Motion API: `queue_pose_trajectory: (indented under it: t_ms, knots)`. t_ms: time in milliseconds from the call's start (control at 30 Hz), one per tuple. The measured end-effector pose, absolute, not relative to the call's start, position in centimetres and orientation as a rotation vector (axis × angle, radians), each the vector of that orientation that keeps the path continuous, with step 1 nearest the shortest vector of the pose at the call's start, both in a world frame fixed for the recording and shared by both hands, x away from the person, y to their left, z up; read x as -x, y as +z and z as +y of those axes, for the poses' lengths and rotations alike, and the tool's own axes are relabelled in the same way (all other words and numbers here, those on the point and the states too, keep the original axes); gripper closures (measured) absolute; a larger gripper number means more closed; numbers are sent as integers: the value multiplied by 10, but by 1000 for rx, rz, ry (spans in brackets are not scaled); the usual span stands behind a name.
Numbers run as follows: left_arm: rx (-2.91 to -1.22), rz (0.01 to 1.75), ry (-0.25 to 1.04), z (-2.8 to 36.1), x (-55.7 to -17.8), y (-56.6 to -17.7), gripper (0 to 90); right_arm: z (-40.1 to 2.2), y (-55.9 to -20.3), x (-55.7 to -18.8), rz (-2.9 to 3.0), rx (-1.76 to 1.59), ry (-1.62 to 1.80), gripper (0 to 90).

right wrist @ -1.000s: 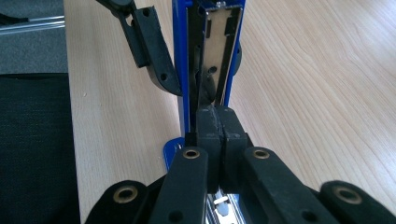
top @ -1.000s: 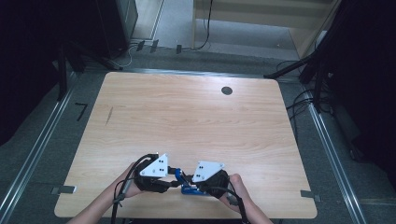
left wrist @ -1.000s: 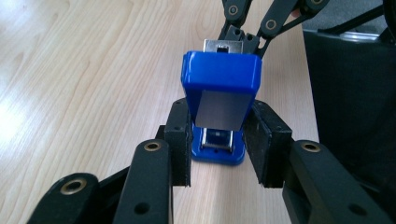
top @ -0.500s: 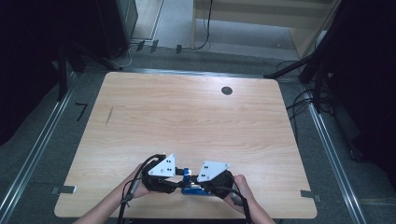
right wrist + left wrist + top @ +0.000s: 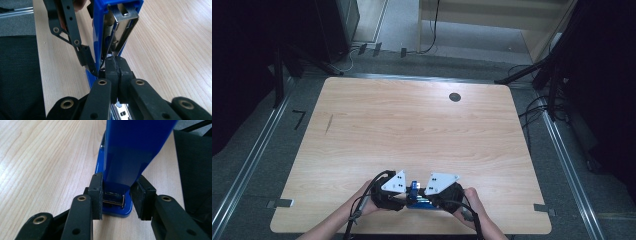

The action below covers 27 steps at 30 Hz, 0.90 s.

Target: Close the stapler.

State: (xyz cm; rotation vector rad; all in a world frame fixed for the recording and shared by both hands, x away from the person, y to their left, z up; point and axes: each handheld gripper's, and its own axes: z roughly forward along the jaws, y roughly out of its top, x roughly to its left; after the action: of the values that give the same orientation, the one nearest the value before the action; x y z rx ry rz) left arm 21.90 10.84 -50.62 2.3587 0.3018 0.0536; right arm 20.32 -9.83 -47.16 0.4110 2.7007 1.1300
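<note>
Stapler (image 5: 414, 196), blue and hinged open, sits at the near edge of your wooden table (image 5: 412, 125), so you seem mid-loading and next need a steady hold: your left gripper (image 5: 117, 196) clamps its upright top arm, your right gripper (image 5: 116, 66) is pressed shut over its metal staple channel.

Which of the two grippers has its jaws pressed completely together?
The right gripper: its pads meet. The left gripper straddles the blue stapler, jaws apart.

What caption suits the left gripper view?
Left claw straddling the hinge end of an opened blue stapler on a wooden table.
</note>
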Motion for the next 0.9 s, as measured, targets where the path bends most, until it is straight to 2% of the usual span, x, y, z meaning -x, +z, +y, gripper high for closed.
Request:
queue_pose_trajectory:
  t_ms: [900]
  knots:
    - [-2420,331,71,97,-218,-504,654,-138,-435,-202,2606,-542,1206,891]
